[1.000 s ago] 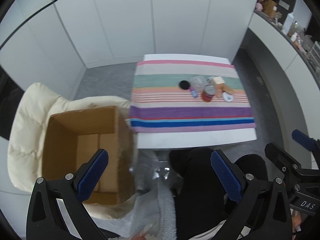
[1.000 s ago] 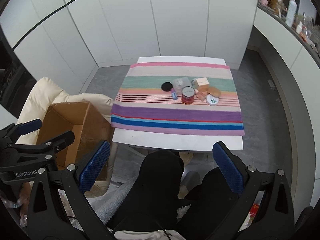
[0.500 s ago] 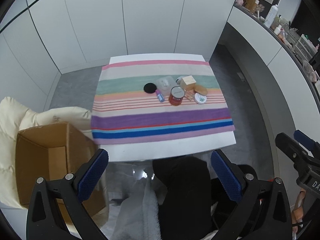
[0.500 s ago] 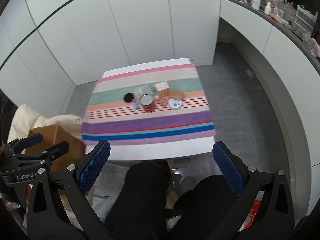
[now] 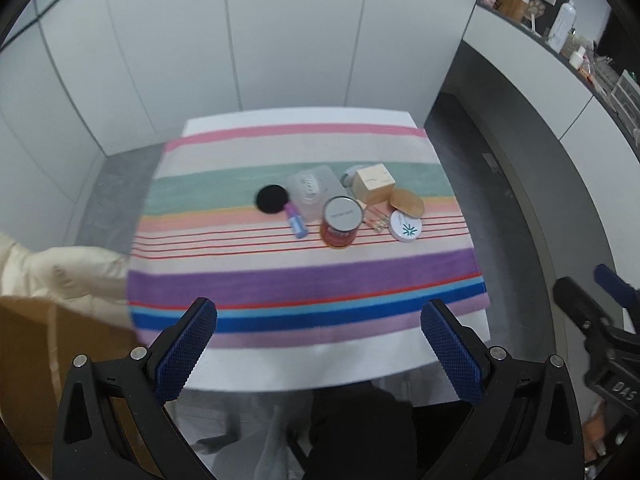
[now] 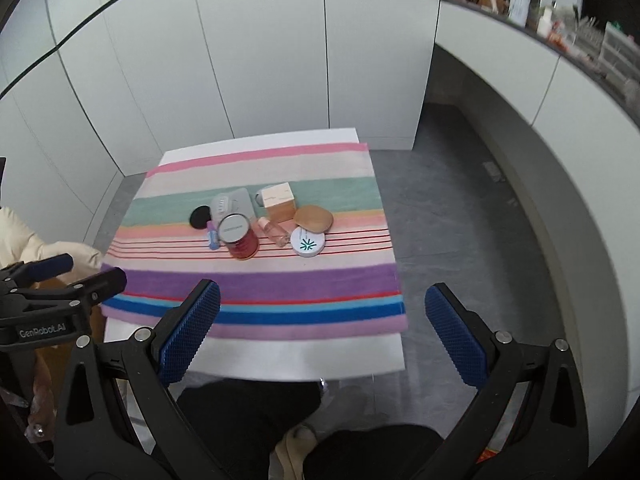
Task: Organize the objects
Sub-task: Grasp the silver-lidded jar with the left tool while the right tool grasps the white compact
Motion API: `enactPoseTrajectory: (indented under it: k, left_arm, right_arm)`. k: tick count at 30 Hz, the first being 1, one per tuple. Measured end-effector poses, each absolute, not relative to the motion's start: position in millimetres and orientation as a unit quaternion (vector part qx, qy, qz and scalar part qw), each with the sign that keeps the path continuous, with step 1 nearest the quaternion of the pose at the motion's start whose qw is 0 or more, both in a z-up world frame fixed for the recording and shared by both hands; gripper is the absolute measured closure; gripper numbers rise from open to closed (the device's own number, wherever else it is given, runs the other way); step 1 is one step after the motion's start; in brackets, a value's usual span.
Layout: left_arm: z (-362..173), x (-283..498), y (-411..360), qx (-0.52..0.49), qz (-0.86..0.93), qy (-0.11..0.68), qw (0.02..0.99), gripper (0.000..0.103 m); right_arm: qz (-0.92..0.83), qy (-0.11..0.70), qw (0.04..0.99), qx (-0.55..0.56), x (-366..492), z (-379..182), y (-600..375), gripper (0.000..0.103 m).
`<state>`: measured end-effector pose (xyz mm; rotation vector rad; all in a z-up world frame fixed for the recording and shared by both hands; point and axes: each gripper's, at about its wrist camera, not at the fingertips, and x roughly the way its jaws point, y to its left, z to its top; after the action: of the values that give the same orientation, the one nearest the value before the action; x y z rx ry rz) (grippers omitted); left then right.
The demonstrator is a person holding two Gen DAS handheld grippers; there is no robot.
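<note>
White panelled walls point(image 6: 256, 60), grey floor point(image 6: 460, 216), curved white counter point(image 6: 560, 80), white table point(image 6: 280, 360)

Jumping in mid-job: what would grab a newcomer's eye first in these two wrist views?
The bright striped cloth covering the white table stands out first. Mid-cloth sits a tight cluster of small items: a red can in front, a black disc at its left, a tan box and a white round tin at its right. Both grippers, left and right, hover open and empty near the table's front edge.
</note>
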<state>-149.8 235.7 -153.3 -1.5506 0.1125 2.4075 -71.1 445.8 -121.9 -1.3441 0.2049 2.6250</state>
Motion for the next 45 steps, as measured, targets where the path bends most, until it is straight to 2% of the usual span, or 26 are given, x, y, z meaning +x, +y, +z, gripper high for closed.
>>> enactPoseTrajectory:
  k: [6,16,24,26,28,29,30,32,45]
  left_arm:
    - [-209,-198,265,-0.538,0.829,0.057,0.142,0.001]
    - [-291,-258,299,-0.552,0.826,0.064,0.096,0.002]
    - [-335,-281,306,-0.565,0.820,0.059,0.071,0.002]
    - [-342,-286,306,-0.568,0.819,0.054,0.064,0.004]
    - [-346,-288,310,-0.564,0.821,0.060,0.064,0.011]
    - [-347,-288,313,-0.562,0.822,0.062,0.070,0.016]
    - [-348,-288,316,-0.562,0.822,0.062,0.076,0.027]
    - [-346,-285,322,-0.551,0.828,0.074,0.079,0.048]
    - [-344,-282,313,-0.548,0.830,0.080,0.062,0.048]
  right_arm:
    - [0.886,0.061,0.074,-0.453,-118,-184,459,0.000]
    - [0.866,0.104,0.074,-0.484,-193,-305,482,0.003]
    - [0.862,0.092,0.074,-0.494,-223,-350,474,0.005]
    - [0.864,0.085,0.069,-0.492,-228,-358,468,0.006]
    - [0.865,0.061,0.077,-0.492,-232,-362,460,0.012]
    - [0.868,0.047,0.080,-0.487,-232,-362,455,0.029]
    - [0.874,0.033,0.078,-0.478,-231,-360,450,0.043]
    - [0.875,0.029,0.073,-0.477,-231,-358,447,0.043]
    - [0.875,0.030,0.066,-0.478,-223,-353,448,0.044]
